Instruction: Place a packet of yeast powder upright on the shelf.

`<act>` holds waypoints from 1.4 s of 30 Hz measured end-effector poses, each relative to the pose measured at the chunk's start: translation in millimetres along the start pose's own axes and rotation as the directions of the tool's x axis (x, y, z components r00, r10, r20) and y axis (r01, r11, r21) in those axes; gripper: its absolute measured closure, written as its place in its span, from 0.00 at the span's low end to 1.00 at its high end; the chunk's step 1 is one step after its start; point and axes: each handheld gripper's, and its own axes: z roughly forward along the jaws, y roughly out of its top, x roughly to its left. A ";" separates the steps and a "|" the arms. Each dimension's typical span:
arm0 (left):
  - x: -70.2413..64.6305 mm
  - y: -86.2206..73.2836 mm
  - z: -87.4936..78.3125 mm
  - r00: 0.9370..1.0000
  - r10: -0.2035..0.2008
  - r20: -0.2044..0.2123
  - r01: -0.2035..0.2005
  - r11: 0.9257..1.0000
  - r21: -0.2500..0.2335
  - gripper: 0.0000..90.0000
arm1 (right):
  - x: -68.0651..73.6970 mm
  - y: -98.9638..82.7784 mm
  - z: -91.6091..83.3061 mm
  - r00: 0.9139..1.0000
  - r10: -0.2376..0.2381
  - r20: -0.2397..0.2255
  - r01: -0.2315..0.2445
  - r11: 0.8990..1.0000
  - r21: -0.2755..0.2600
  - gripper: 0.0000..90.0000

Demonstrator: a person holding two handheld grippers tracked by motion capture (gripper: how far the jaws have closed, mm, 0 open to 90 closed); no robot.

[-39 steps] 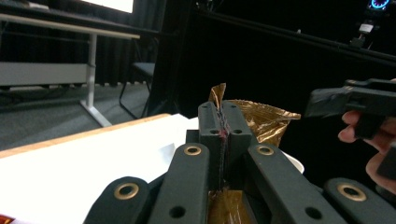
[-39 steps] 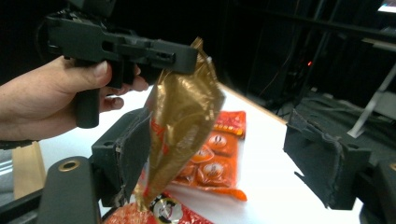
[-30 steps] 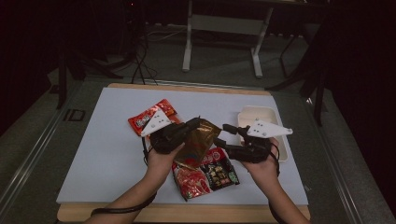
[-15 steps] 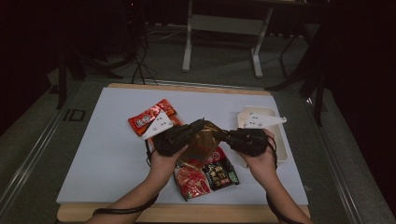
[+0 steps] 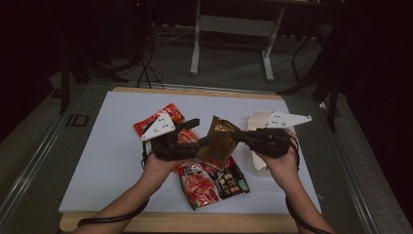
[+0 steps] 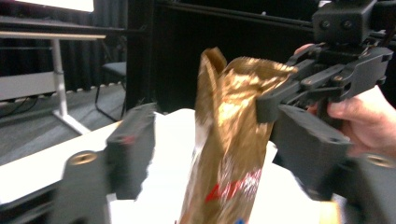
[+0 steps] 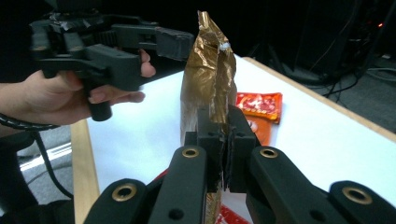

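High view first: a gold foil packet point(image 5: 220, 141) is held up above the white table point(image 5: 112, 146), between the two grippers. It is pinched at its right edge by the right gripper point(image 5: 239, 138), whose jaws are clenched on the foil; in the right gripper view the packet point(image 7: 208, 79) is seen clamped upright between the black pads. The left gripper point(image 5: 199, 132) has just been opening, and its jaws are now spread on either side of the packet point(image 6: 229, 144) without pressing it, as seen in the left gripper view. Below, a red and black snack packet point(image 5: 214, 181) is lying flat on the table, and a red packet point(image 5: 158, 121) is lying behind the left gripper. A white tray point(image 5: 257, 122) is seen beside the right hand point(image 5: 280, 163).
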 end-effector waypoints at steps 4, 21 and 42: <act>2.5 0.7 -6.5 1.000 0.011 0.016 -0.012 0.999 0.031 0.15 | -3.1 5.7 -8.8 1.000 -0.012 0.014 0.013 1.000 -0.006 0.98; 21.0 -21.7 -53.5 0.994 0.094 -0.049 -0.090 0.992 0.085 0.03 | -40.7 28.7 -52.1 0.992 -0.015 0.124 0.018 1.000 -0.019 0.98; 43.4 -67.2 -95.9 0.986 0.055 -0.159 -0.038 0.993 0.109 0.04 | -118.5 30.1 -87.2 0.948 0.052 0.313 -0.042 0.998 -0.036 0.98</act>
